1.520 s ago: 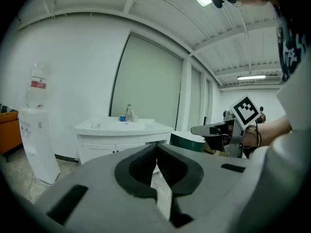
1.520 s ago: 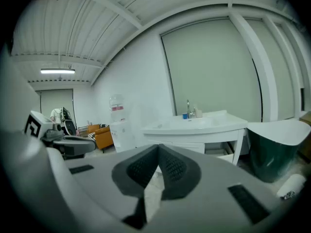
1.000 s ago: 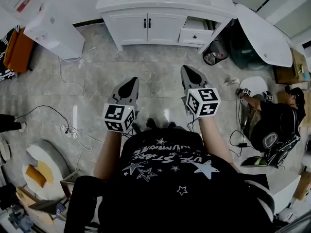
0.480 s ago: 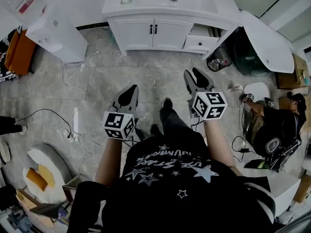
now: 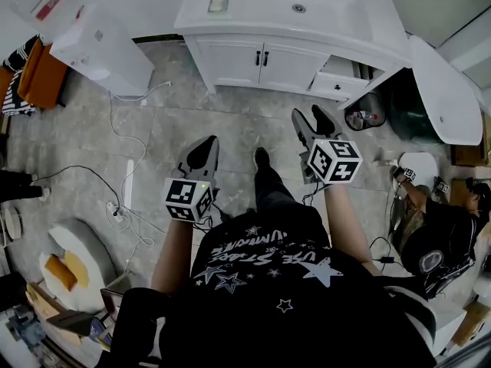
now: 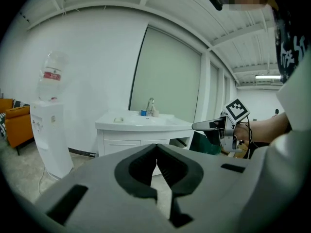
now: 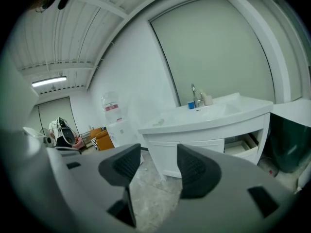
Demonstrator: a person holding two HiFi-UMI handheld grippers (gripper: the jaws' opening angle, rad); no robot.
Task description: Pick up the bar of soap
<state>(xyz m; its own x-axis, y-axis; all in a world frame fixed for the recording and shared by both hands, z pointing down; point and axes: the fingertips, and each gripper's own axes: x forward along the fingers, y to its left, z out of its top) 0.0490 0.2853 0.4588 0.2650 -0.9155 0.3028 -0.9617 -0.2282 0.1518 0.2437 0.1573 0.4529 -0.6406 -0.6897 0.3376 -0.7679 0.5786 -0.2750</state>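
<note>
Right claw (image 5: 309, 119) opening from shut, empty | left claw (image 5: 205, 146) together | bar of soap (image 5: 219, 4) on vanity (image 5: 234, 61), nearer

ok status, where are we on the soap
Left gripper jaws shut, empty. Right gripper jaws opening, nothing between them. Bar of soap on vanity counter beside basin, untouched. Floor ahead looks unobstructed.
</note>
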